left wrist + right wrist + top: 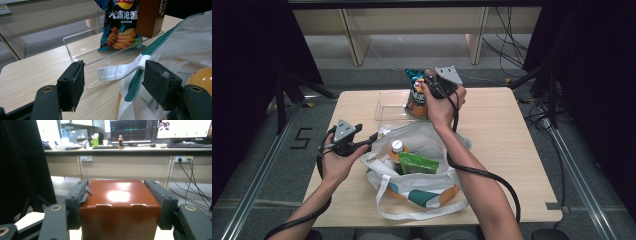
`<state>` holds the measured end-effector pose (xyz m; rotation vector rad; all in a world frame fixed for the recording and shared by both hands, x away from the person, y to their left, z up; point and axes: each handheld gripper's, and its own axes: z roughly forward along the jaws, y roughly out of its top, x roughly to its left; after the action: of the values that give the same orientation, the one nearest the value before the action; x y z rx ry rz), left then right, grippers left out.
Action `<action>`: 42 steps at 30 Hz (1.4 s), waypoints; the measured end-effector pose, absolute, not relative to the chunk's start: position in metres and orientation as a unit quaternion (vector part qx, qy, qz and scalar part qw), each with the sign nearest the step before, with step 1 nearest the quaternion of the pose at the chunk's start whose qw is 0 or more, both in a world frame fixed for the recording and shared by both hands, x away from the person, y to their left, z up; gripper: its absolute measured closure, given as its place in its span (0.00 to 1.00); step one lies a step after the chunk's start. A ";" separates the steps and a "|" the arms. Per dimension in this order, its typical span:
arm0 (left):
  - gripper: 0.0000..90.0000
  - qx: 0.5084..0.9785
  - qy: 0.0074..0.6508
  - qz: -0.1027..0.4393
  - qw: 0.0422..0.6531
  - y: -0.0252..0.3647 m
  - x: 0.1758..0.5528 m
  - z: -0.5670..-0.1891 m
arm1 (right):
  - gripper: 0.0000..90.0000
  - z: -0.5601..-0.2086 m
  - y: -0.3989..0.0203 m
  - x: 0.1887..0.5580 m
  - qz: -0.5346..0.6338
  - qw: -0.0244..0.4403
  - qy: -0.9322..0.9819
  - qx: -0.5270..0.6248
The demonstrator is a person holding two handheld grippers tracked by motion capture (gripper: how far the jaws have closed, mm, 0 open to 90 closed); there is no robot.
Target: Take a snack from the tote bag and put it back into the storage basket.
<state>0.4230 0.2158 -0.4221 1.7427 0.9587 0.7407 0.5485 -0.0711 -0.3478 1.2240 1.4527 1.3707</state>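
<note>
Unpacking step: right tool (119, 202) pinching brown box (120, 207) over clear tray (82, 52), set down next; left tool (115, 85) spread by tote bag (422, 185) strap.

floor (427, 55): grey carpet, cables (507, 47) trailing at right
desk (512, 150): light wood top
back: long pale bench (125, 167), monitors (155, 128), wall sockets (86, 158)
sides: black curtains (242, 75)
</note>
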 end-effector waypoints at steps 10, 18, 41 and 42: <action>0.36 0.716 0.396 0.304 0.488 0.216 0.423 -0.422 | 0.44 -0.344 -0.070 0.552 0.552 0.389 0.560 0.480; 0.36 0.717 0.394 0.304 0.489 0.216 0.422 -0.422 | 0.44 -0.345 -0.065 0.553 0.552 0.398 0.564 0.468; 0.36 0.719 0.392 0.303 0.487 0.214 0.422 -0.423 | 0.44 -0.354 -0.069 0.557 0.557 0.390 0.555 0.479; 0.36 0.719 0.392 0.304 0.487 0.214 0.423 -0.423 | 0.44 -0.353 -0.070 0.557 0.558 0.391 0.555 0.478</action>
<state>0.4225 0.2142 -0.4228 1.7494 0.9523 0.7382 0.5574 -0.0700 -0.3535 1.2152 1.4089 1.4169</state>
